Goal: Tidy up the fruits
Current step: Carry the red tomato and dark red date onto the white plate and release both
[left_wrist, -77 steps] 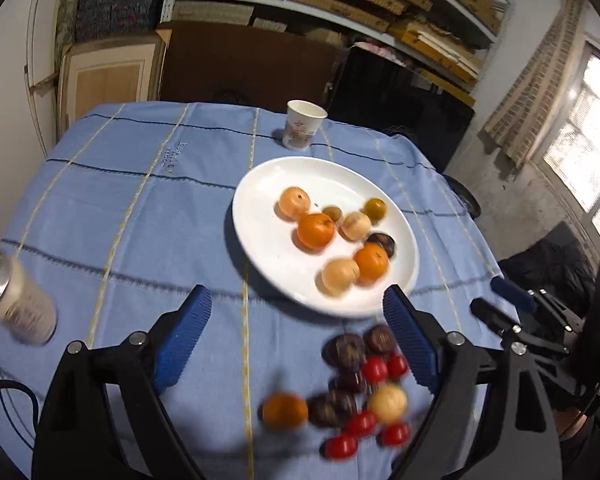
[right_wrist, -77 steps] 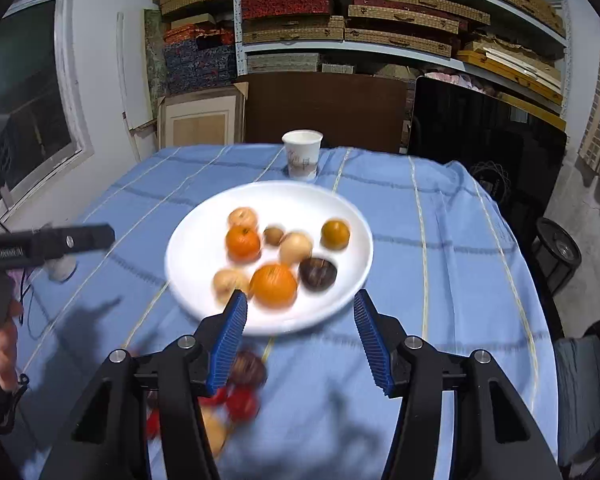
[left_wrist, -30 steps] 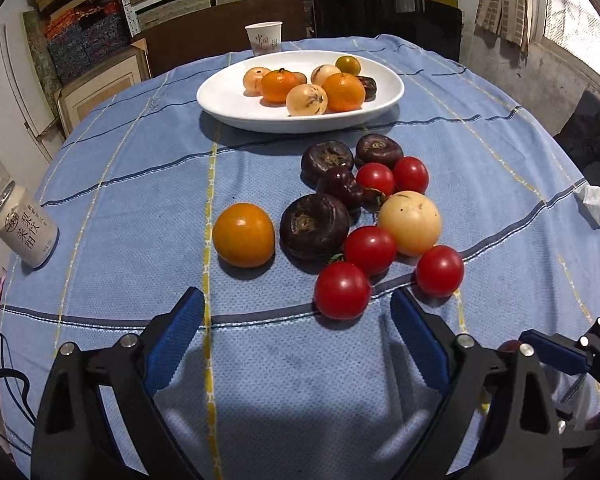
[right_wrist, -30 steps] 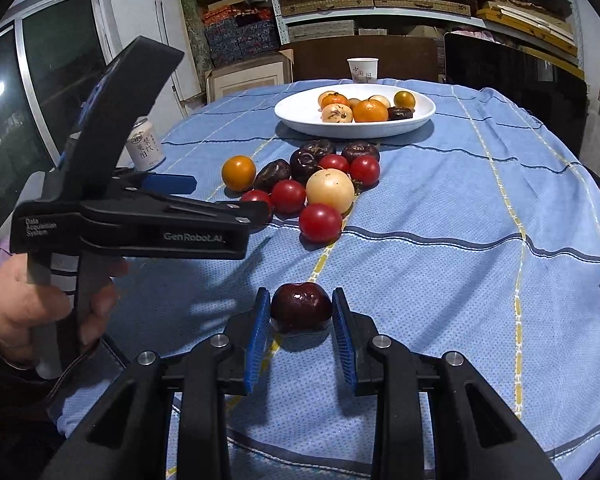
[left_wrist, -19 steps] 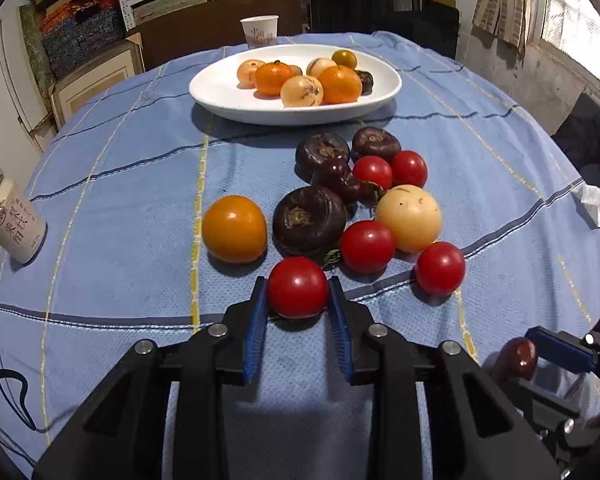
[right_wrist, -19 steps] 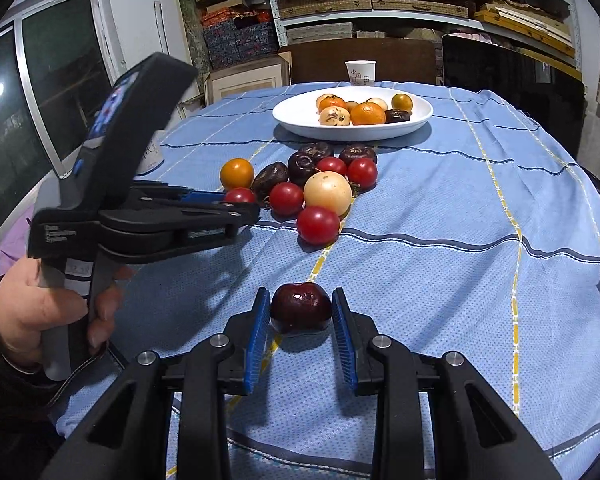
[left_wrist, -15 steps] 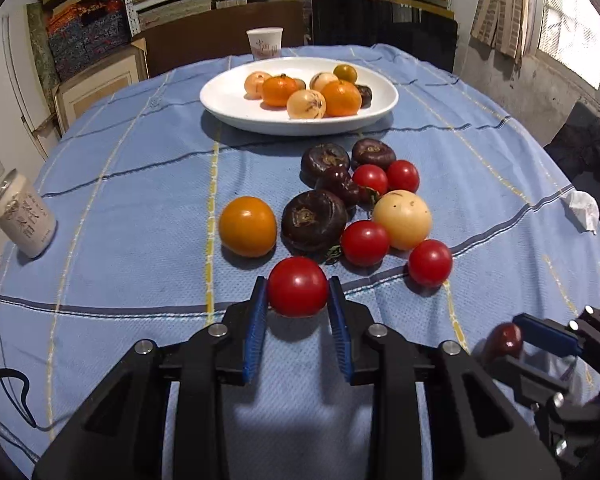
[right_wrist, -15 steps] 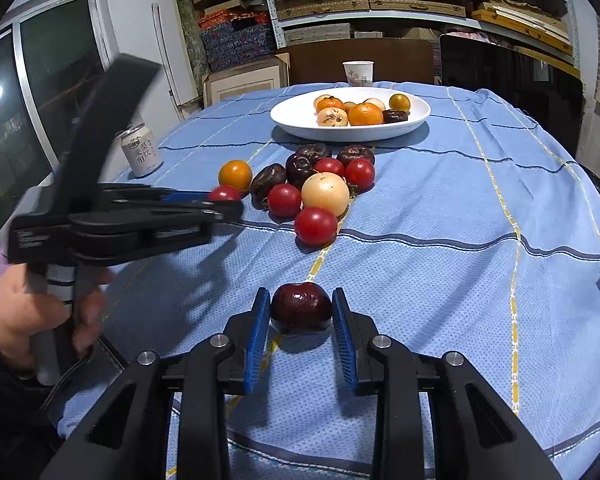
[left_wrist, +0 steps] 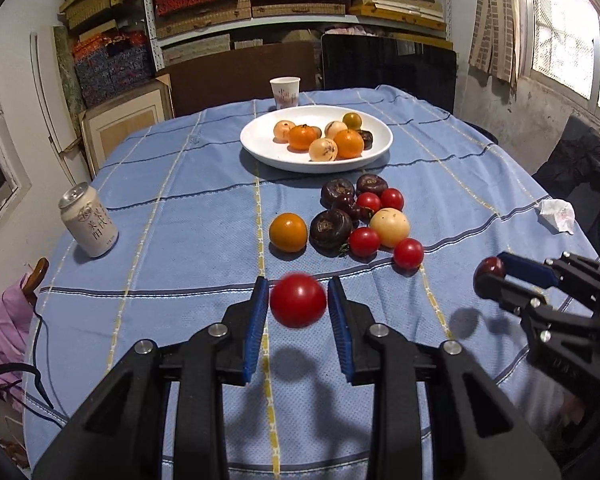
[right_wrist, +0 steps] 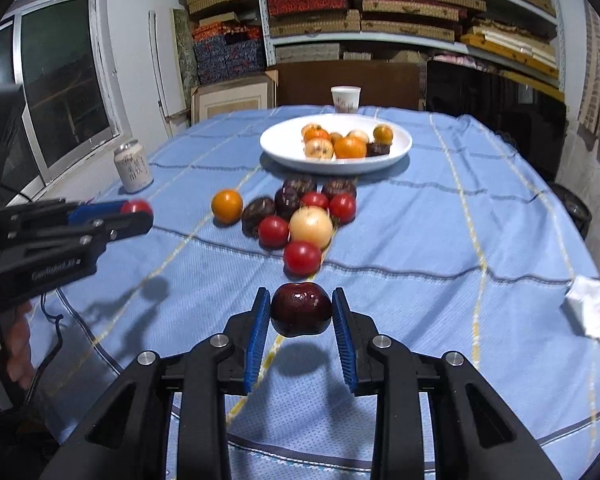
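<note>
Left wrist view: left tool (left_wrist: pixel 298 306) is clamped on a red tomato (left_wrist: pixel 298 300), lifted clear of the desk with its shadow on the cloth below
Right wrist view: right tool (right_wrist: pixel 300 312) is clamped on a dark red fruit (right_wrist: pixel 301 309), also off the cloth, shadow beneath
Key relation: white plate (left_wrist: pixel 260 150) lies straight ahead of both tools, in the upper middle of each frame, beyond the loose pile of fruit (left_wrist: pixel 360 216); the pile sits between tools and plate
Nearer tool: I cannot tell which is closer to the plate; in the left view the right tool shows at the right edge, level with the held tomato
Long axis: both held fruits are round, so no axis matters; the plate is a wide oval lying across the frame
Likely next: carry over the pile and set down on bare plate, my guess being the near left rim, since the fruit there crowds the centre
Surface: blue cloth (left_wrist: pixel 180 216) with yellow and dark stripes, round desk
Nearby: can (left_wrist: pixel 89 221) at left, paper cup (left_wrist: pixel 285 92) behind the plate, crumpled tissue (left_wrist: pixel 556 214) at right
Room: shelves of stacked boxes, window on each side
</note>
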{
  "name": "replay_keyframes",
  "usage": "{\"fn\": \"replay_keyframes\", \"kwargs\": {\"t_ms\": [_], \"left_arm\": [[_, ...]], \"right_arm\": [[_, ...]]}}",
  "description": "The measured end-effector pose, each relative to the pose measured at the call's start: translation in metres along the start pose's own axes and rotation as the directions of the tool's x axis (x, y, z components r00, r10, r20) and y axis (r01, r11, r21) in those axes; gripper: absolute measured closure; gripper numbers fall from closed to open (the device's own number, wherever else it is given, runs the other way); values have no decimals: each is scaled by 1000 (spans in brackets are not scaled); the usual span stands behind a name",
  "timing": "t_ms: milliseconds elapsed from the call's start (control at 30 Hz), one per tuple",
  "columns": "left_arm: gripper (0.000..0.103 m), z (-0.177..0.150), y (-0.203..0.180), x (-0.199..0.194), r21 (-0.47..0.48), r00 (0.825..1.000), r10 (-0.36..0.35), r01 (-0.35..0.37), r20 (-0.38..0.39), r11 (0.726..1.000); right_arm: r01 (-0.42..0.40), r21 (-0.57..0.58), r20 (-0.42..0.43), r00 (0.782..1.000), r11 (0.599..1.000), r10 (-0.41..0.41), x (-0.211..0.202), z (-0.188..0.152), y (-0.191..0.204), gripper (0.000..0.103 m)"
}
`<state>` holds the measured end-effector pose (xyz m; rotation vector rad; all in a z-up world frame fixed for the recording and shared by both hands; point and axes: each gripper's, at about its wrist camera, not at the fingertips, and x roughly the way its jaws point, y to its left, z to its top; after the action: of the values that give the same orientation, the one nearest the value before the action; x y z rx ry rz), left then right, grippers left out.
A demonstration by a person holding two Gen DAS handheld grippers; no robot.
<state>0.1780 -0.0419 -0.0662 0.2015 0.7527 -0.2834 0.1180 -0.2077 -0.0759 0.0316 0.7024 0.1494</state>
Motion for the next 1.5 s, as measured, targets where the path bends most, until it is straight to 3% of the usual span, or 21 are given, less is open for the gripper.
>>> {"fn": "replay_keyframes", "kwargs": {"t_ms": [533,800,1033,1133,1233,1333,1367,1400,1433,1500], "left_arm": [[73,12,7,-21,-6,998,-16,16,55,1000],[73,71,13,6,8,997,-57,57,51,998],[73,144,26,64,-24,999,-43,44,30,999],[73,135,31,58,-21,998,-63,64,22,998],[71,91,25,38,59,997,-77,78,-12,995],[61,41,17,29,135,993,-76,88,-91,987],[46,28,17,30,135,990,-75,91,-117,987],[23,17,17,31,131,987,-76,95,-138,987],[16,7,18,33,125,987,-71,90,-142,988],[13,-5,18,41,114,987,-65,82,-147,990]], "right_arm": [[59,49,21,998,997,-60,-8,19,-28,71],[89,26,28,996,996,-90,17,77,-57,71],[103,-10,26,994,995,-103,68,144,-73,71],[33,-27,27,999,999,-33,60,133,-59,71],[-46,-58,6,999,997,46,45,101,-41,71],[-108,-66,-46,993,992,105,34,62,-27,71],[-116,-65,-57,992,991,113,30,54,-24,71],[-121,-62,-65,991,991,117,27,47,-21,71],[-123,-58,-70,990,991,119,25,41,-19,71],[-122,-47,-74,990,991,119,20,31,-15,71]]}}
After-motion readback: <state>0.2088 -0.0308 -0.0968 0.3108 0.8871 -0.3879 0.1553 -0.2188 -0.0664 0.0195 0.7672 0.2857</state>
